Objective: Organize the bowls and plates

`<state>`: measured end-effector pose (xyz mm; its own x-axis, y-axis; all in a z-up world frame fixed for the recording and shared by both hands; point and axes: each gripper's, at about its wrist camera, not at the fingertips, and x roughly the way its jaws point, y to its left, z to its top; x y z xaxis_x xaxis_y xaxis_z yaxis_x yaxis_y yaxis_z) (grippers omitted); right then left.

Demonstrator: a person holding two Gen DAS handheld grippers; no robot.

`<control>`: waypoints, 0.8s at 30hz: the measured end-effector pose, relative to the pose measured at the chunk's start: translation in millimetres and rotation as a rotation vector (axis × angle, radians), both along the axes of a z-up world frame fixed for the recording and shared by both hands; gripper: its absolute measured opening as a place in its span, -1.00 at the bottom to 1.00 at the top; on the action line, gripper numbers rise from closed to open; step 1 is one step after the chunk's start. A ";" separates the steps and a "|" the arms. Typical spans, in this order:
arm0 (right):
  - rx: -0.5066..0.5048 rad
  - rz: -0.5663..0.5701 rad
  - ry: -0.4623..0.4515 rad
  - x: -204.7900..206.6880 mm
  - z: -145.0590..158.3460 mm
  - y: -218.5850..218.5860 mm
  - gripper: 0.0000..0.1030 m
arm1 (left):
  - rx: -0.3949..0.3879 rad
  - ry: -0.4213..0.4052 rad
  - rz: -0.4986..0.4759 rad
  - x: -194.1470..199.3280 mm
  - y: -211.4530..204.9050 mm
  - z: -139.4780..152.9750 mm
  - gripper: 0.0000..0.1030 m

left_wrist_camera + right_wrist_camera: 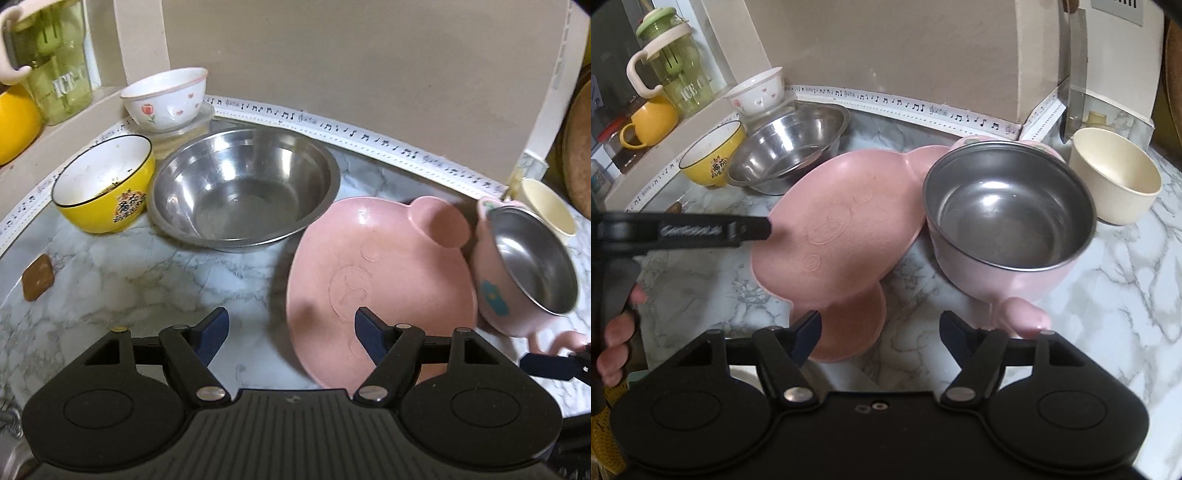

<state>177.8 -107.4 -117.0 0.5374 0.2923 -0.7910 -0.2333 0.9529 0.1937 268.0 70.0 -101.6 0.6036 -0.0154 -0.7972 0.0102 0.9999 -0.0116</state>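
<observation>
1. On the marble worktop point(122, 266) the pink plate point(373, 273) stood tilted, its raised edge towards the steel basin point(243, 188); the right wrist view showed its low edge overlapping a second pink plate point(857, 332) lying flat, which the left wrist view did not show.
2. The pink steel-lined bowl point(1008, 221) touched the tilted plate's right side, and in the left wrist view it leaned steeply.
3. The left gripper point(291, 332) had its jaws spread wide with nothing between them, one fingertip in front of the pink plate.
4. The right gripper point(881, 332) also had its jaws apart; the bowl's pink handle point(1023, 317) lay just beyond its right finger, and contact could not be told.
5. Along the worktop's back left edge sat the yellow bowl point(107, 184) and the white flowered bowl point(166, 98).
6. Only the right wrist view showed the cream bowl point(1115, 177) whole, near the back right corner.
</observation>
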 end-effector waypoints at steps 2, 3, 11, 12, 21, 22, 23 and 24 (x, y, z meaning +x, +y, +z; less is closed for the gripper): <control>-0.021 0.007 -0.021 1.2 -0.1 5.2 0.25 | 0.010 0.009 0.000 6.6 0.6 -6.5 0.45; -0.017 0.022 -0.018 2.9 -0.6 6.7 0.19 | 0.016 0.012 -0.001 9.9 0.9 -9.4 0.45; -0.022 0.003 0.013 8.2 -7.1 8.5 -0.15 | 0.023 0.042 -0.012 26.5 -3.0 -22.8 0.19; -0.017 -0.006 0.023 9.5 -9.1 7.7 -0.16 | 0.027 0.044 -0.013 27.5 -4.0 -23.9 0.12; -0.028 -0.026 0.029 11.7 -16.8 10.0 -0.55 | 0.026 0.062 -0.021 34.0 -5.3 -29.7 -0.45; -0.028 -0.026 0.030 12.2 -17.1 10.1 -0.57 | 0.023 0.061 -0.023 34.5 -5.1 -29.3 -0.52; -0.028 -0.028 0.031 12.7 -17.4 10.2 -0.61 | 0.021 0.059 -0.022 35.2 -5.0 -28.7 -0.58; -0.028 -0.027 0.031 13.1 -17.4 10.4 -0.65 | 0.015 0.058 -0.024 35.5 -5.1 -27.9 -0.69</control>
<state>190.9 -97.0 -134.4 0.5204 0.2551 -0.8150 -0.2015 0.9641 0.1731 303.6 65.0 -129.5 0.5561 -0.0171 -0.8310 0.0334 0.9994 0.0018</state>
